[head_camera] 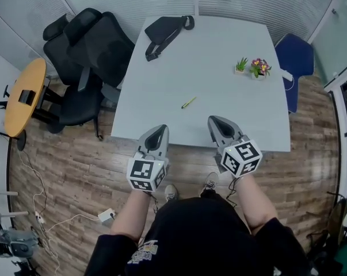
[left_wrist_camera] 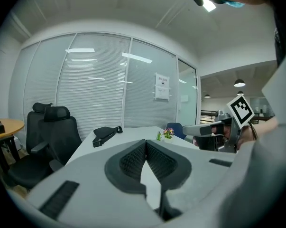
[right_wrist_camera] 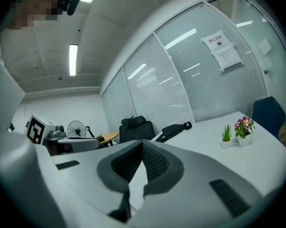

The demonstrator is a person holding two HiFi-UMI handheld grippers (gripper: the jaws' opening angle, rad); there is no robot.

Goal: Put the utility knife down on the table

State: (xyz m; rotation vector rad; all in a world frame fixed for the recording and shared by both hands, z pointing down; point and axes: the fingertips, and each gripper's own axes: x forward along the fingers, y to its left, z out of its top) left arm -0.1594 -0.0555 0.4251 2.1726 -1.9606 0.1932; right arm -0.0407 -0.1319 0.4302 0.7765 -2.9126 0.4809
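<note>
I hold my left gripper (head_camera: 159, 130) and my right gripper (head_camera: 213, 121) side by side over the near edge of the pale grey rectangular table (head_camera: 231, 105), both pointing away from me. In the left gripper view, the two dark ribbed jaws of the left gripper (left_wrist_camera: 145, 142) are pressed together at the tips with nothing between them. The right gripper (right_wrist_camera: 143, 142) shows the same in its own view: tips meeting, nothing pinched.

The slim yellow-green utility knife (head_camera: 188, 102) lies flat on the table ahead of both grippers, roughly between them and touching neither (it sits at a slant, its far end toward the right).

At the far left corner of the table lies a black fabric bag with a strap (head_camera: 164, 30). Toward the far right stand a small green potted plant (head_camera: 241, 65) and, just beside it, a little pot of pink and yellow flowers (head_camera: 259, 68). Black high-backed office chairs (head_camera: 92, 50) stand at the table's left side, and a blue chair (head_camera: 294, 59) at its far right.
</note>
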